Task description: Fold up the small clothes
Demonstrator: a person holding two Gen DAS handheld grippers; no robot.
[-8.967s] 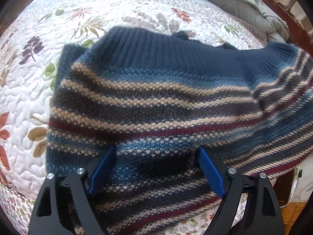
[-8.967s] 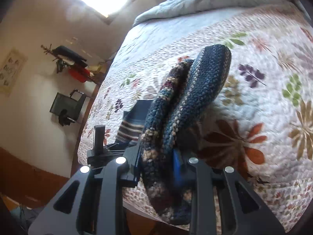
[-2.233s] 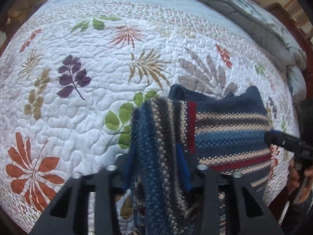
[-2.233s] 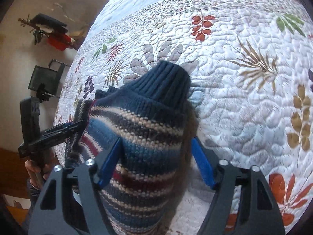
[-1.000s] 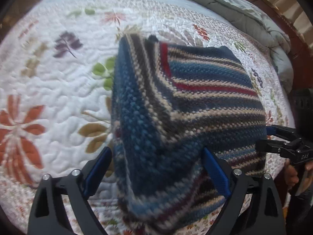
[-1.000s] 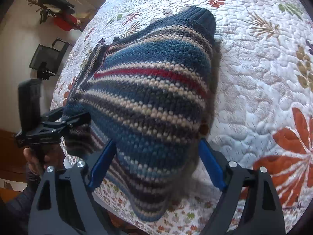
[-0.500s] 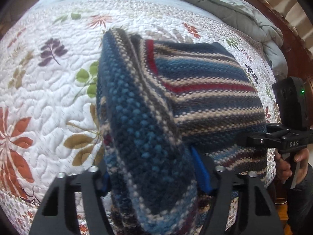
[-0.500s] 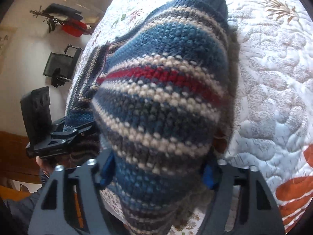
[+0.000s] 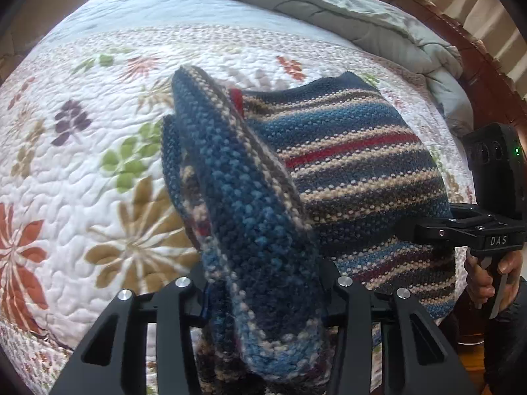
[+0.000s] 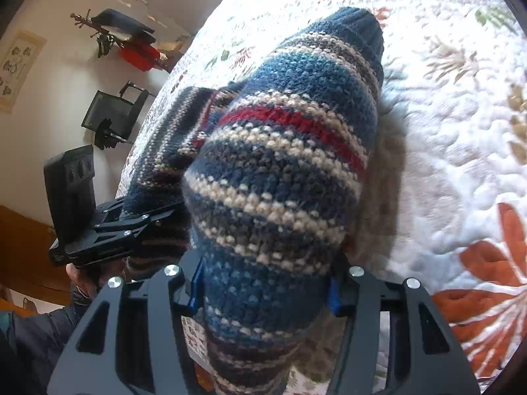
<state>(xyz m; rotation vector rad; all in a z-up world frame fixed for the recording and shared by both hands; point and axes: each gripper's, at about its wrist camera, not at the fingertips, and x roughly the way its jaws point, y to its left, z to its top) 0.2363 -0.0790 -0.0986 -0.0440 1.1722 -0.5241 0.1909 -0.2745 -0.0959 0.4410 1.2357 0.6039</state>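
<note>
Flowers covered the quilt (image 9: 98, 164) on the bed. We had just squeezed our left gripper (image 9: 263, 293) and right gripper (image 10: 263, 289) onto the near edge of the striped sweater (image 9: 346, 164); it stretched away from both fingers, over the bed.

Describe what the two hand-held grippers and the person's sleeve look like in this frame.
Both are matte black plastic frames with cut-out struts and silver screw heads. The right hand-held gripper has blue pads inside its fingers; in the left wrist view its body reads "DAS" in white, topped by a black box with a green light. The left hand-held gripper shows a sliver of blue. The person's sleeve is dark.
</note>
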